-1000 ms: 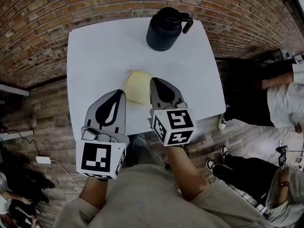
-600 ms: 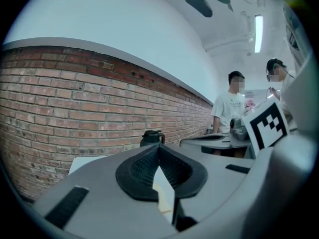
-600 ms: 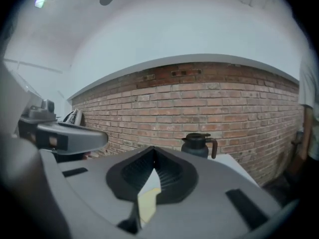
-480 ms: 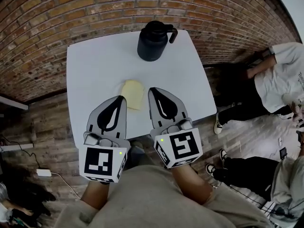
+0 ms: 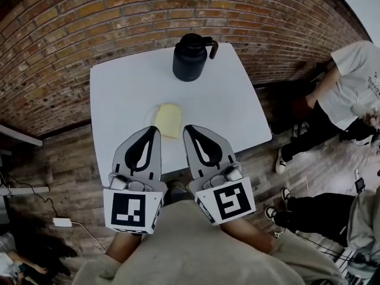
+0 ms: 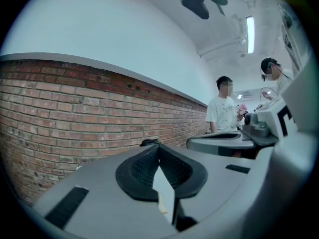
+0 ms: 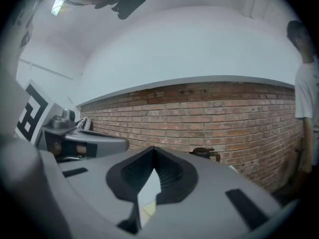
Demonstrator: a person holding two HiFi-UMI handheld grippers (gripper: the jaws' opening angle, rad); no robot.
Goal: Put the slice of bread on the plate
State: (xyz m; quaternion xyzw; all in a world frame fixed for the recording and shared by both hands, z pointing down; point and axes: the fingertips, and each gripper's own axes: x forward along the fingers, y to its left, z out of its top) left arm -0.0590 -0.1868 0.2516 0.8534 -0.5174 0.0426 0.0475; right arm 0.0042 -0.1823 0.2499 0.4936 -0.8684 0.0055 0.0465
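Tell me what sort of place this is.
Likely an indoor workspace or studio set up for recording, not a home kitchen: a lone white table stands in front of a bare brick wall, bystanders wait at the side, and a power adapter with its cable lies on the floor.

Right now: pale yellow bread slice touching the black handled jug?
Apart. Head view shows bare white tabletop between the pale yellow bread slice and black handled jug.

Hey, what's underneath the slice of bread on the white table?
A white plate, its faint round rim showing around the slice of bread. The plate's middle is covered by the bread.
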